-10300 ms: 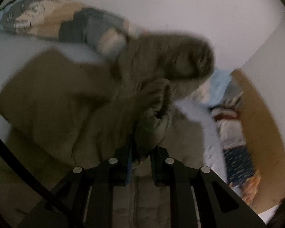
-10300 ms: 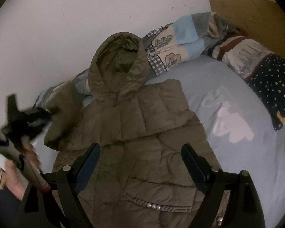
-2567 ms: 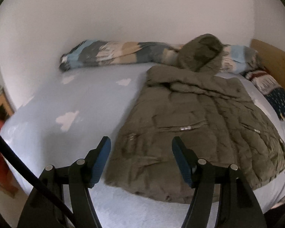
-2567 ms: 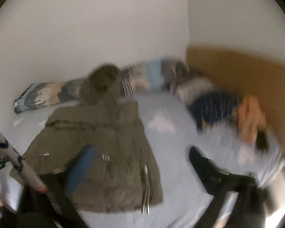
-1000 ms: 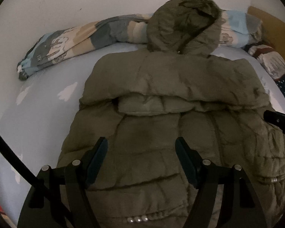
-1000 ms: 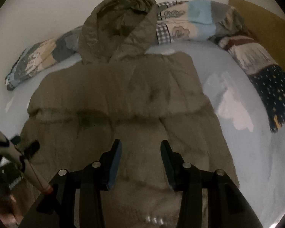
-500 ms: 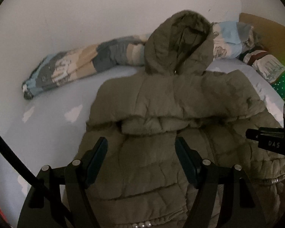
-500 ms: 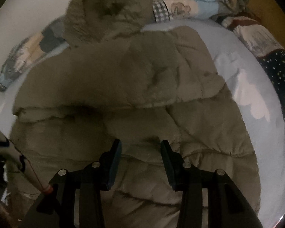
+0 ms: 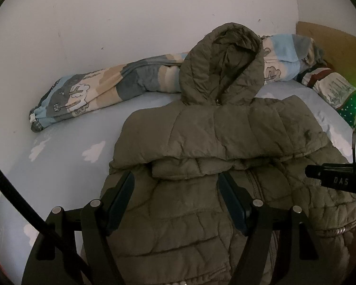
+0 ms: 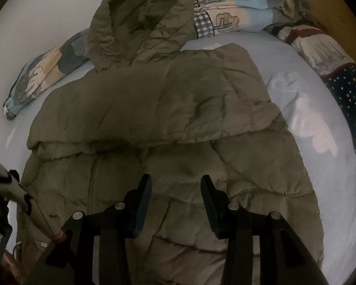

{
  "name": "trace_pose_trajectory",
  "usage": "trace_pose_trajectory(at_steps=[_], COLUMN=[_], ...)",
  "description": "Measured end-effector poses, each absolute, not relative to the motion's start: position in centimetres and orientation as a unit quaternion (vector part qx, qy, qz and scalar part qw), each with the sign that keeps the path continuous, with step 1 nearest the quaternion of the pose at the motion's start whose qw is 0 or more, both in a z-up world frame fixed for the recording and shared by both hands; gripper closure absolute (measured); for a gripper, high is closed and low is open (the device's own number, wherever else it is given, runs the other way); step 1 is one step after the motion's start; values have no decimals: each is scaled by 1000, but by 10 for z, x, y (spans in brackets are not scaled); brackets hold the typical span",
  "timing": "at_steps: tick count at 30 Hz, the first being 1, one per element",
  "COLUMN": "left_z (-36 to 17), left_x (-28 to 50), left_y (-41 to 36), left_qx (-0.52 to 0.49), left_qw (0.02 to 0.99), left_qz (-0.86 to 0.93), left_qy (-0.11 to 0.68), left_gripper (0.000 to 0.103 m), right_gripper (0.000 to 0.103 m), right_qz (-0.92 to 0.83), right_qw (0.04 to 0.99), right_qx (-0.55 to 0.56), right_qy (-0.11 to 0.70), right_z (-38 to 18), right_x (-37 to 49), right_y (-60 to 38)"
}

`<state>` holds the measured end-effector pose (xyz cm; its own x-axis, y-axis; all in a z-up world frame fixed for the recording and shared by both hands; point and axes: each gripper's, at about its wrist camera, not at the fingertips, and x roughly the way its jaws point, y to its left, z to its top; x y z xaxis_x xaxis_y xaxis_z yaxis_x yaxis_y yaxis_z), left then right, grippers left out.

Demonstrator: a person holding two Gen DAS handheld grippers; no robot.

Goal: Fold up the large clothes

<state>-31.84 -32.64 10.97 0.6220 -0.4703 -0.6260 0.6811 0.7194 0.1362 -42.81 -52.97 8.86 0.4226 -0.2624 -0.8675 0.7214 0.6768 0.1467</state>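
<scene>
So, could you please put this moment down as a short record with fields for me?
garment: olive hooded puffer jacket, flat on the bed sheet, sleeves folded across the chest
hood: unfolded, resting on the patterned blanket roll
left gripper: open over the jacket
right gripper: open over the jacket, narrower
pillow: starry

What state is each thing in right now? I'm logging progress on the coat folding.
Olive hooded coat: flat on the bed, sleeves folded across the chest, body not yet folded.
Hood: unfolded, resting on the rolled blanket.
Patterned blanket: rolled up along the wall.
Left gripper: open, empty, over the coat.
Right gripper: open, empty, over the coat.
Bed sheet: spread smooth.
</scene>
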Motion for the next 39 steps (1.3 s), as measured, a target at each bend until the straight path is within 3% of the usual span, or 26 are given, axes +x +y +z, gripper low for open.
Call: trace_pose_trajectory(at_steps=[11,26,33,39], left_z=[100,99,90,82], left_x=[-302,-293,-289,-287], left_y=[-330,-322,-321,-322], left_qx=[173,157,161,168], left_qw=[866,860,854,848], left_qz=[-333,-333,-332,-334], left_qy=[331,353,366,375], left_gripper=[30,30,30,30], right_gripper=[57,51,46,46], right_qz=[-305,-293,-292,-330], right_qw=[791,821,826,809], right_qx=[291,328,355,353], right_qy=[444,363,328,334], right_z=[79,165,225,226], right_x=[-431,-459,-404,-341], right_y=[-545,-583,-661,-748])
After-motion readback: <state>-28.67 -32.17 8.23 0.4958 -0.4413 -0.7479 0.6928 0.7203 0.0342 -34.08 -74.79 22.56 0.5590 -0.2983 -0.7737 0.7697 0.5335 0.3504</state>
